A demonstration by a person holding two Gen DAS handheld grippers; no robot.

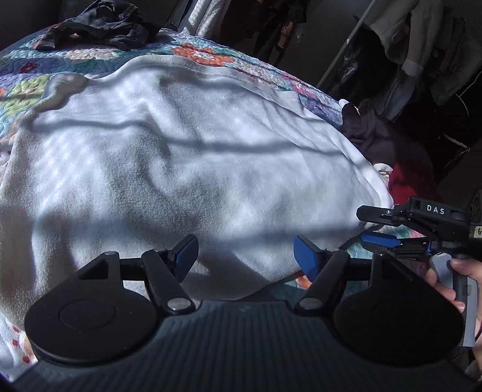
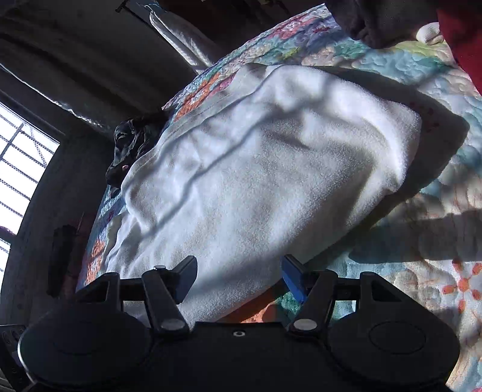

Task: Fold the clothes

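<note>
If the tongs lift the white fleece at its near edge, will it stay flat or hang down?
The white fleece would probably hang limp: it already lies in soft wrinkles over the quilt. It looks thick and fuzzy, so the open left tongs should hold it without slipping. It seems light, though the large area may drag.

blanket point(image 1: 180, 169) on quilt point(image 1: 30, 90) | dark clothes point(image 1: 102, 25) behind (far edge) | pile point(image 1: 379, 135) rt

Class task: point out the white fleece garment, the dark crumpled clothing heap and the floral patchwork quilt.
White fleece garment point(image 1: 186, 169): left wrist view, its sunlit middle.
Dark crumpled clothing heap point(image 1: 105, 25): left wrist view, its centre.
Floral patchwork quilt point(image 2: 421, 289): right wrist view, bare patch near an orange flower.
</note>
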